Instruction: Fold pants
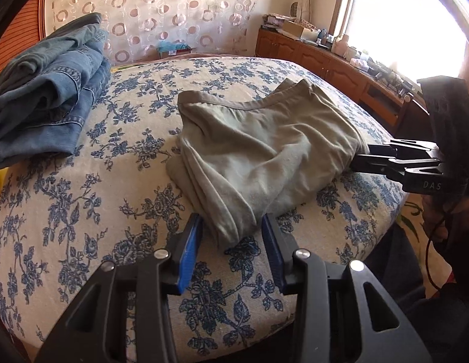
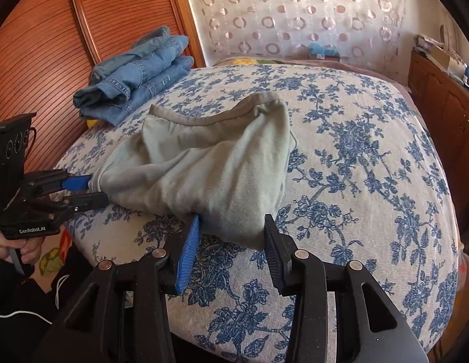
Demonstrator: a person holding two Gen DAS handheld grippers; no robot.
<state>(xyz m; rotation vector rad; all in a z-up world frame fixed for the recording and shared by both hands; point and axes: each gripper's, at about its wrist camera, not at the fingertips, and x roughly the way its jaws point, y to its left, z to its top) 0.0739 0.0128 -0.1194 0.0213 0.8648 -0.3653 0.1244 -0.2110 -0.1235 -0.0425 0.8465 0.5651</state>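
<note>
Pale grey-green pants (image 1: 258, 151) lie folded in a bundle on the floral bed cover (image 1: 98, 211), waistband at the far side. My left gripper (image 1: 231, 227) is open, its blue pads on either side of the near left corner of the bundle. My right gripper (image 2: 233, 227) is open too, its pads on either side of the near right corner of the pants (image 2: 204, 166). Each gripper shows in the other's view: the right one (image 1: 360, 160) at the bundle's right edge, the left one (image 2: 95, 189) at its left edge.
A pile of folded blue jeans (image 1: 44, 96) sits at the bed's far left corner, also in the right wrist view (image 2: 134, 72). A wooden cabinet (image 1: 325, 57) with clutter runs along the right under a bright window. A slatted wooden door (image 2: 37, 60) stands left.
</note>
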